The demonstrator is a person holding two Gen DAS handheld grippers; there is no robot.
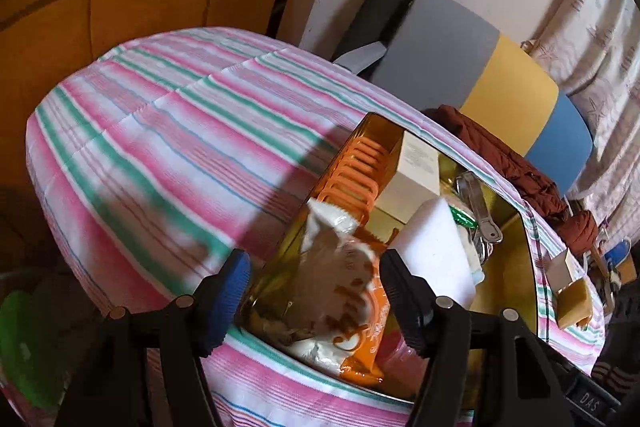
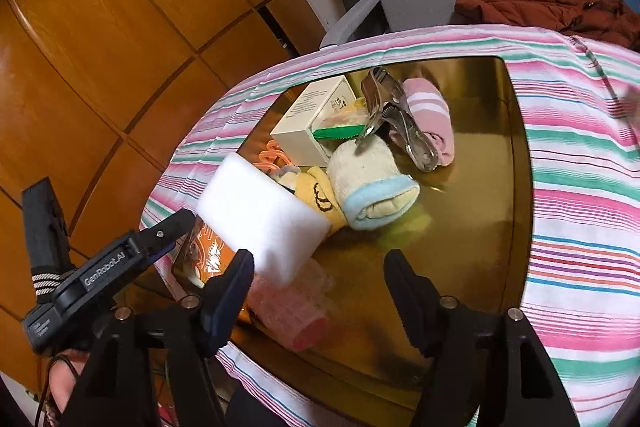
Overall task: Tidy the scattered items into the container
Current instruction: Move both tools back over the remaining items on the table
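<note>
A shiny gold tray [image 1: 516,267] [image 2: 480,147] sits on the striped cloth and holds the gathered items. My left gripper [image 1: 318,289] is open over the tray's near left corner. An orange and white snack packet [image 1: 340,291] lies in the tray between its fingers, and the pads do not touch it. My right gripper [image 2: 320,289] is open above the tray's near edge, and a pink translucent cup [image 2: 292,323] lies on its side below it. A white sponge [image 2: 260,215] leans on the pile. The left gripper [image 2: 168,235] shows at the left of the right wrist view.
Also in the tray are a cream box [image 2: 312,123], a metal clamp [image 2: 396,115], a pink sock [image 2: 432,115], a rolled white sock [image 2: 372,183] and an orange comb-like piece [image 1: 352,171]. Small beige and tan blocks [image 1: 568,287] lie right of the tray. A chair [image 1: 460,59] stands behind.
</note>
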